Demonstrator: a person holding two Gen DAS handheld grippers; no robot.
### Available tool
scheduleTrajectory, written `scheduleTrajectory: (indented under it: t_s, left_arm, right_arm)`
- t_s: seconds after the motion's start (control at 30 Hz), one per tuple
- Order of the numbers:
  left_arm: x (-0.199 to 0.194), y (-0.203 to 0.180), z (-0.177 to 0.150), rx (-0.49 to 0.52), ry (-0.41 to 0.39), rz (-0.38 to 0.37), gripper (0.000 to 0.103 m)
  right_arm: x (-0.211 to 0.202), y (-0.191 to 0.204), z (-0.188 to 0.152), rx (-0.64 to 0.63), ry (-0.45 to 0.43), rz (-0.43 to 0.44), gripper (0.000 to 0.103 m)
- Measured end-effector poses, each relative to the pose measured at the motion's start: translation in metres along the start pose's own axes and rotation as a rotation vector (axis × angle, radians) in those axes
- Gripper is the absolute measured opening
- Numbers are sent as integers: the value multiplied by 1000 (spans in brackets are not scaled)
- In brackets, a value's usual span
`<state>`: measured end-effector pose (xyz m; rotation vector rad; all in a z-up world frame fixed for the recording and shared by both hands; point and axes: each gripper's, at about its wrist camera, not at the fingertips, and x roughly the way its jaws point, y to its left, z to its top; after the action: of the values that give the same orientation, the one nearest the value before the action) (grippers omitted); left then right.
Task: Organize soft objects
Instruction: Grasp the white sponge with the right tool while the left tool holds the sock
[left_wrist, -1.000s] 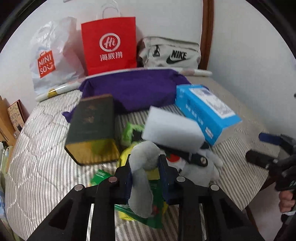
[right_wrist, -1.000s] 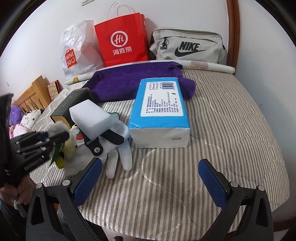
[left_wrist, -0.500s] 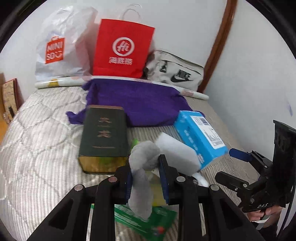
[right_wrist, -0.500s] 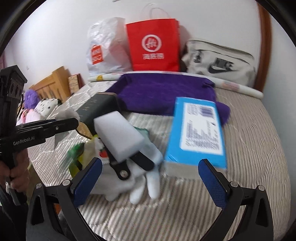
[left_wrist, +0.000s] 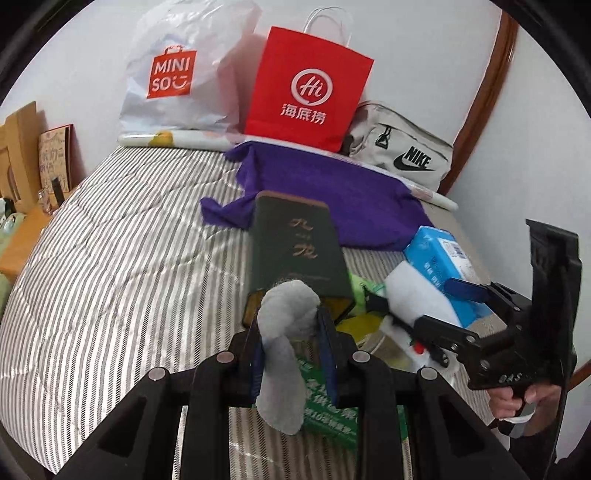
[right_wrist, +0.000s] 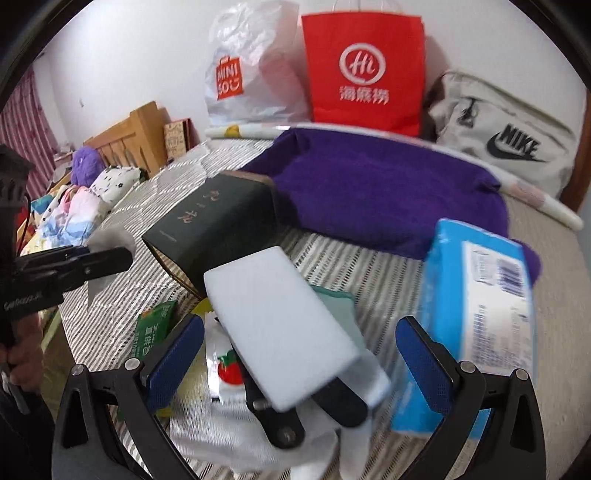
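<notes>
My left gripper (left_wrist: 290, 332) is shut on a grey soft cloth (left_wrist: 284, 354) that hangs down between its pads, above the striped bed (left_wrist: 110, 295). The right wrist view shows that gripper (right_wrist: 110, 254) at the left, the grey cloth (right_wrist: 109, 236) sticking out of it. My right gripper (right_wrist: 299, 350) is open over the pile, its blue pads wide on either side of a white sponge block (right_wrist: 280, 325) without touching it. Under the block lie a black clip (right_wrist: 280, 421) and a white glove (right_wrist: 229, 435). A purple towel (right_wrist: 388, 192) is spread behind.
A dark green box (left_wrist: 295, 243) and a blue tissue pack (right_wrist: 480, 295) flank the pile; a green packet (right_wrist: 155, 328) lies at its front. Against the wall stand a Miniso bag (left_wrist: 177, 74), a red paper bag (left_wrist: 306, 88) and a Nike bag (left_wrist: 402, 155). Plush toys (right_wrist: 85, 199) lie left.
My left gripper has carried the grey cloth leftward, away from the pile. The right gripper has moved in over the white sponge block, which now sits between its open fingers.
</notes>
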<state>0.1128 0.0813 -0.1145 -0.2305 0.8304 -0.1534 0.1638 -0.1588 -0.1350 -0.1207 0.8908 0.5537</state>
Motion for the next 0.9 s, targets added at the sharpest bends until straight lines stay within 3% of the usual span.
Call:
scheduleTrajectory:
  t_s: [0.03,0.1,0.13,0.4,0.53,0.77,0.9]
  left_arm:
    - [1,1,-1,1,2,8,25]
    - [3,3,-4,7,5,22,25]
    - [4,3,-5,6,8,23,25]
    - [10,7,-13,-1,38,46,25]
    - [9,9,-19,-7,44,43,25]
    - [13,8,-29,-13,68,41,25]
    - [15,3,-32,-3,79,84,25]
  right_arm:
    - [5,1,1,1,14,-3,99]
    - [10,2,0,-5,18,-3,74]
    - [10,2,-1,-6,19,12,69]
    - [-30,6,-11,-3,-68,0,68]
    - [-64,0,-33,7,-105,-27,68]
    - [-86,-19,-89,56,-53,-137,68]
    - [-77,-38,-109,134,-10,-179,68]
